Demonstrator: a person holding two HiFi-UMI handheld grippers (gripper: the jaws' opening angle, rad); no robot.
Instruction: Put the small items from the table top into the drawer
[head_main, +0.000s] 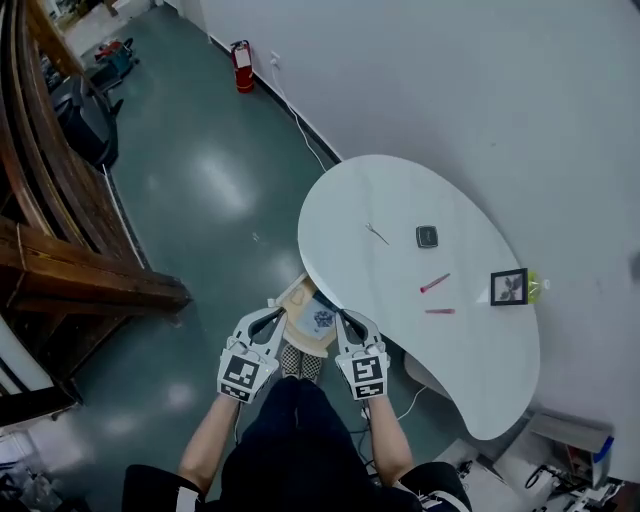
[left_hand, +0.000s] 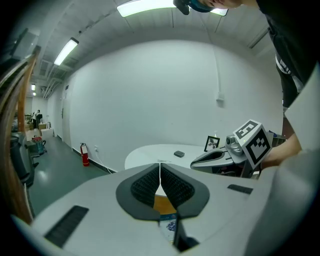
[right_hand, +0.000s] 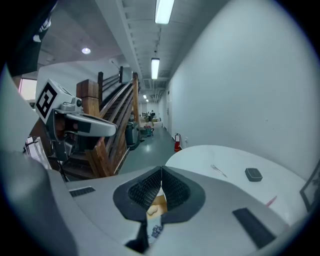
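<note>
A white kidney-shaped table (head_main: 470, 350) carries a thin metal piece (head_main: 377, 234), a small dark square item (head_main: 427, 236), two pink sticks (head_main: 434, 283) (head_main: 439, 311) and a small picture frame (head_main: 509, 287). Under its near-left edge a wooden drawer (head_main: 297, 296) stands pulled out, with a blue-patterned white item (head_main: 321, 319) inside. My left gripper (head_main: 272, 318) and right gripper (head_main: 347, 322) hover side by side over the drawer. Both are shut with nothing between the pads. In the left gripper view the jaws (left_hand: 160, 180) meet; in the right gripper view (right_hand: 161, 187) too.
Dark wooden beams and a stair (head_main: 70, 270) fill the left side. A red fire extinguisher (head_main: 242, 65) stands by the white wall, with a cable running along the floor. The person's legs and shoes (head_main: 300, 362) are below the drawer. Clutter lies at bottom right (head_main: 570, 460).
</note>
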